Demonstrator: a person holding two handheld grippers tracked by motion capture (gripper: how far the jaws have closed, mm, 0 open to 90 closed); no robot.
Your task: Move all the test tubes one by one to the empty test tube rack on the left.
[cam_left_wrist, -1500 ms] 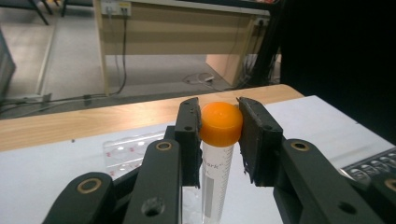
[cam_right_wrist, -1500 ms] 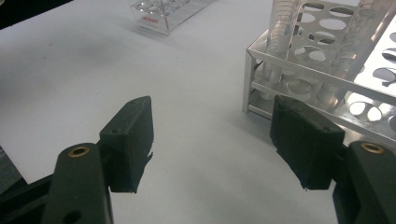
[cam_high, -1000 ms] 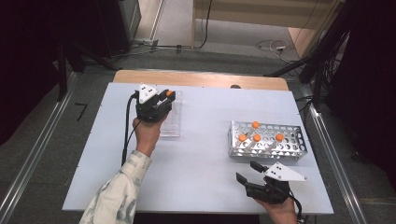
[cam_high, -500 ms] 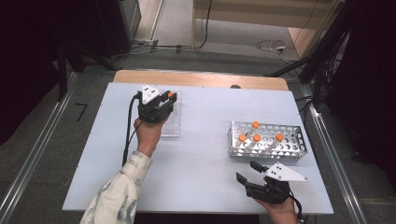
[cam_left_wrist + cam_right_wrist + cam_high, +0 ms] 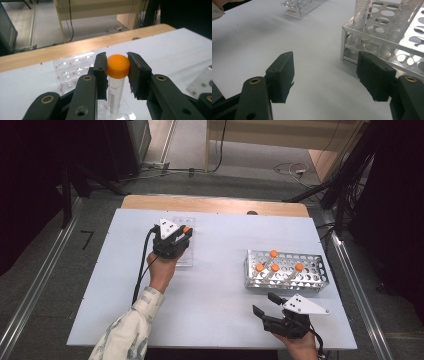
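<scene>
Left gripper point(image 5: 117, 72): jaws clamped on the orange cap of a tube point(image 5: 115, 93), one jaw on each side of the cap; in the high view the left gripper point(image 5: 172, 239) sits over the clear rack.
Tube: upright, clear-walled with printed graduations, its lower end at the clear rack point(image 5: 72, 71); whether it is seated in a well cannot be told.
Clear rack: transparent plate with round wells and red markings, lying flat on the white table point(image 5: 220, 295) on its left half, near the wooden far edge.
Right gripper point(image 5: 325, 75): jaws wide apart, nothing between them, low over the table at the near right; seen in the high view at point(image 5: 272, 307).
Metal rack point(image 5: 286, 271): perforated steel stand on the right half of the table, just beyond the right gripper, holding four orange-capped tubes point(image 5: 274, 268).
Separation: clear rack and metal rack well apart.
</scene>
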